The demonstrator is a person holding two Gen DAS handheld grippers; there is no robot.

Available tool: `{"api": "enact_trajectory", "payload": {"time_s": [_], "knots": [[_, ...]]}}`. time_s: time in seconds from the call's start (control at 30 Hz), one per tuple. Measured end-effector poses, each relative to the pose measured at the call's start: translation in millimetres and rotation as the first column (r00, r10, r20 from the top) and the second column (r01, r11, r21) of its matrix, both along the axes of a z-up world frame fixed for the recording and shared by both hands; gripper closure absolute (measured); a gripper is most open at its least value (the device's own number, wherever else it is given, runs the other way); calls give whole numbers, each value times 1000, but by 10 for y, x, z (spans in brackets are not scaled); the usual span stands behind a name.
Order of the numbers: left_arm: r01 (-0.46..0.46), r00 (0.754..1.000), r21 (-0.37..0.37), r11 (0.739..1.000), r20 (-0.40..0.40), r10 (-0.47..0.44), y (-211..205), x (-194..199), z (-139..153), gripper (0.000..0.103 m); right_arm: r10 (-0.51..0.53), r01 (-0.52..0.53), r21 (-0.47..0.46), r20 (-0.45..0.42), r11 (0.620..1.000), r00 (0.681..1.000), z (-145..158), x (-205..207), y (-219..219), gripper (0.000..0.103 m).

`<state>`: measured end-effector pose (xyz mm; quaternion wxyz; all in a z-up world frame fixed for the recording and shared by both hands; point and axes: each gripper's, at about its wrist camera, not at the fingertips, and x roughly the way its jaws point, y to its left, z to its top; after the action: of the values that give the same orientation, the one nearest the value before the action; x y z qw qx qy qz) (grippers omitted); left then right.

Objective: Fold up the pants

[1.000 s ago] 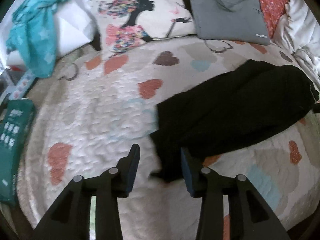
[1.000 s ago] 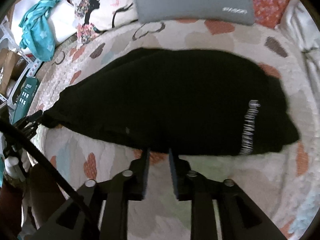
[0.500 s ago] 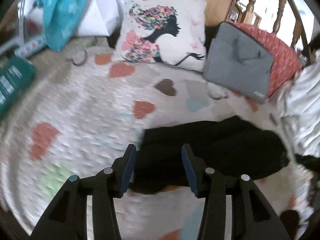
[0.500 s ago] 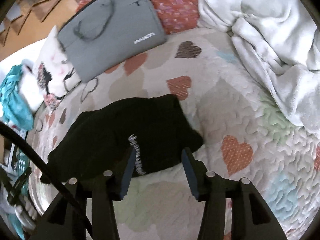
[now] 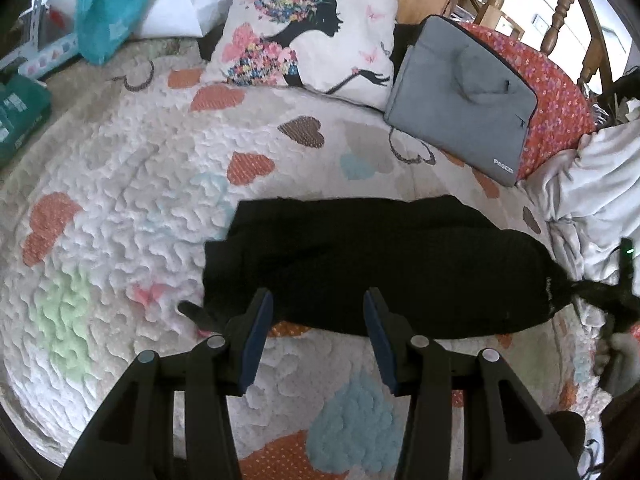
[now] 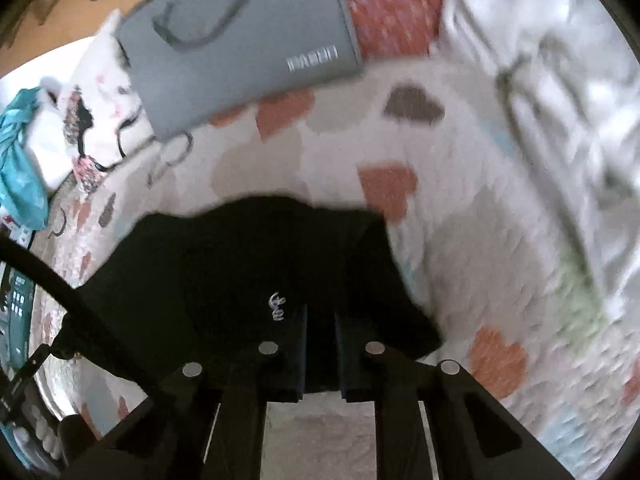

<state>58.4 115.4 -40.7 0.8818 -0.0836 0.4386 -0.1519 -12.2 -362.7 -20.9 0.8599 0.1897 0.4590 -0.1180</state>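
Black pants (image 5: 380, 264) lie folded in a long band across a heart-patterned quilt (image 5: 132, 208). My left gripper (image 5: 318, 312) is open and empty, its fingers just above the pants' near edge. In the right wrist view the pants (image 6: 224, 272) fill the lower middle, with a small white print showing. My right gripper (image 6: 320, 324) has its jaws close together on the right end of the pants, with black cloth between the fingers.
A floral silhouette pillow (image 5: 312, 28), a grey laptop bag (image 5: 460, 100) on a red cushion and a white blanket (image 5: 592, 192) line the far and right sides. A teal cloth (image 5: 100, 4) and a green box (image 5: 16, 116) lie at the left.
My right gripper has moved down onto the pants' right end and closed from open. My left gripper stays open and has drawn back a little from the pants.
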Motion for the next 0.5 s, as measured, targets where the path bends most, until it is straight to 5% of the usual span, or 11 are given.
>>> {"api": "enact_trajectory", "payload": {"time_s": [0.1, 0.23, 0.33, 0.5], "knots": [[-28, 1000, -24, 999, 2, 28, 64, 37, 24, 57, -47, 48, -49, 17, 998, 999, 187, -78, -136, 96], [-71, 997, -46, 996, -10, 71, 186, 73, -9, 57, -143, 130, -130, -99, 983, 985, -67, -106, -357, 96], [-99, 995, -57, 993, -13, 99, 317, 85, -32, 57, -181, 158, -136, -176, 978, 968, -276, -123, -432, 83], [-170, 985, -108, 979, -21, 169, 602, 127, -108, 57, -247, 209, -243, -135, 947, 960, 76, -159, -200, 73]]}}
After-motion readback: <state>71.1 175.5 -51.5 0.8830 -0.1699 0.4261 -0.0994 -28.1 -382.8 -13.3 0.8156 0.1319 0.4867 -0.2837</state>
